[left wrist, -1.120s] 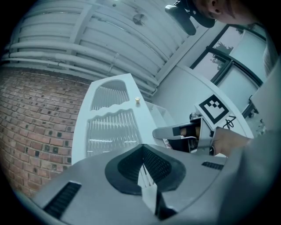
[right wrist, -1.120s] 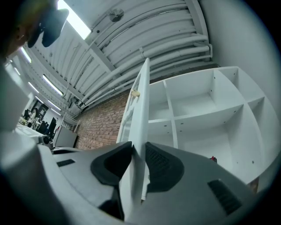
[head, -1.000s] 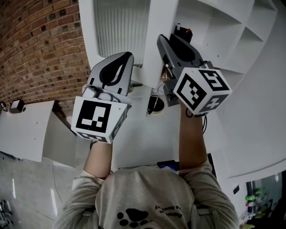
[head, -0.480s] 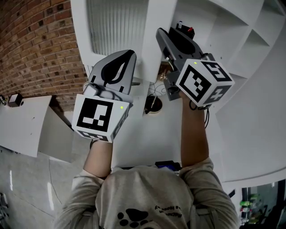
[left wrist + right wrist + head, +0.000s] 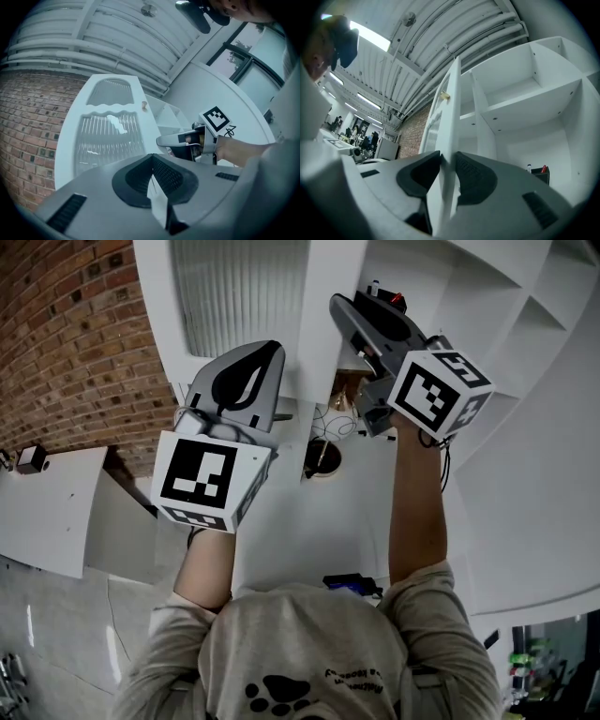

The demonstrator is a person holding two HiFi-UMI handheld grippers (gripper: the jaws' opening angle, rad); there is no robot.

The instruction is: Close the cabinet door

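Right gripper view: right gripper [image 5: 445, 161] jaws clamp the cabinet door [image 5: 450, 112] edge (left gripper [image 5: 151, 158] jaws together)

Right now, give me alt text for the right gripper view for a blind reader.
The right gripper clamps the edge of a white cabinet door, which stands open. White shelves lie to its right, a brick wall to its left.

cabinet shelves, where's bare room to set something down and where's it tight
The upper shelf beside the door is bare. The lower compartment is mostly free, apart from a black box at its back. It is crowded at the door's edge, where the right gripper clamps it, with wires below.
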